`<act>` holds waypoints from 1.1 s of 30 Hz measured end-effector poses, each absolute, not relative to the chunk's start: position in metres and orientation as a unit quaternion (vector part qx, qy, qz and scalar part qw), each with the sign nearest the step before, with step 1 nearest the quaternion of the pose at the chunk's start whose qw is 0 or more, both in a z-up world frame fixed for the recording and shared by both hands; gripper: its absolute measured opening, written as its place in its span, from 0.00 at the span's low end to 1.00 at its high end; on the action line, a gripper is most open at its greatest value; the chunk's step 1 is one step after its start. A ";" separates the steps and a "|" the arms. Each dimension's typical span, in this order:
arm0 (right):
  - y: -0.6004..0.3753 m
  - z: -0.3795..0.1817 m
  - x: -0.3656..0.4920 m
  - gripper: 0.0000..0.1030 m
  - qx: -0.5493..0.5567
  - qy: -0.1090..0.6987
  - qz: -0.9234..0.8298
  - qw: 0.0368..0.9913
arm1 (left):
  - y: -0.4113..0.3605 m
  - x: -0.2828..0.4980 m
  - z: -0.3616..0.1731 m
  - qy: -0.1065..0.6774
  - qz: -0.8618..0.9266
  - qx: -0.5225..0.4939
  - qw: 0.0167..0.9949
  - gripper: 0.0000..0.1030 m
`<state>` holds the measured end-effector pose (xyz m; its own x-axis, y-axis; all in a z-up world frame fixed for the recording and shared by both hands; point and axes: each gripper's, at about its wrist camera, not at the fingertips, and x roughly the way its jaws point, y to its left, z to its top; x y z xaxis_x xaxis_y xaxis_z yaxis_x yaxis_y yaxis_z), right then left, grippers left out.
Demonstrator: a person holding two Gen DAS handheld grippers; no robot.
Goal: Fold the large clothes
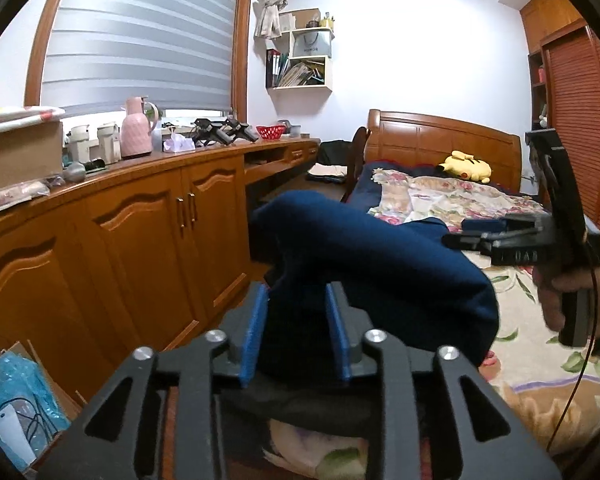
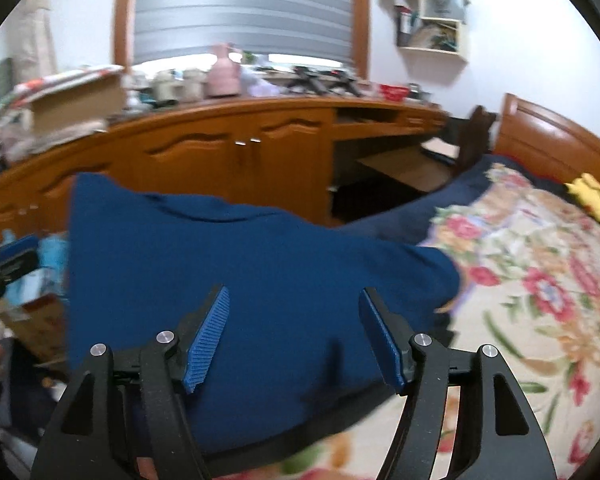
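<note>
On the left of the bed (image 1: 540, 360) our left gripper (image 1: 296, 332) has blue cloth (image 1: 364, 248) bunched between its narrow jaws; we judge it is gripped. The cloth hangs lifted over the bed edge, its long axis running from this gripper rightward to the right gripper (image 2: 296, 336). That one stands wide over the cloth and holds nothing. It is the nearer one to the free end lying on the bed, we think. Above the bed, a shelf bag (image 1: 311, 46) reads "HONOR"
</note>
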<state>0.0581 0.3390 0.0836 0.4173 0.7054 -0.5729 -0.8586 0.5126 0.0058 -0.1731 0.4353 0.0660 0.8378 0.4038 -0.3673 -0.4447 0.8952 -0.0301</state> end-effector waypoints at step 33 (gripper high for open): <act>0.235 0.069 0.009 0.70 -0.147 0.241 0.427 0.859 | 0.321 -0.138 0.089 0.188 0.161 -0.023 0.969 0.52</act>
<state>0.0093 0.2348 0.0691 0.5181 0.6629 -0.5405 -0.8051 0.5914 -0.0464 -0.1383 0.3213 0.0889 0.8780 0.3025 -0.3710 -0.3197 0.9474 0.0159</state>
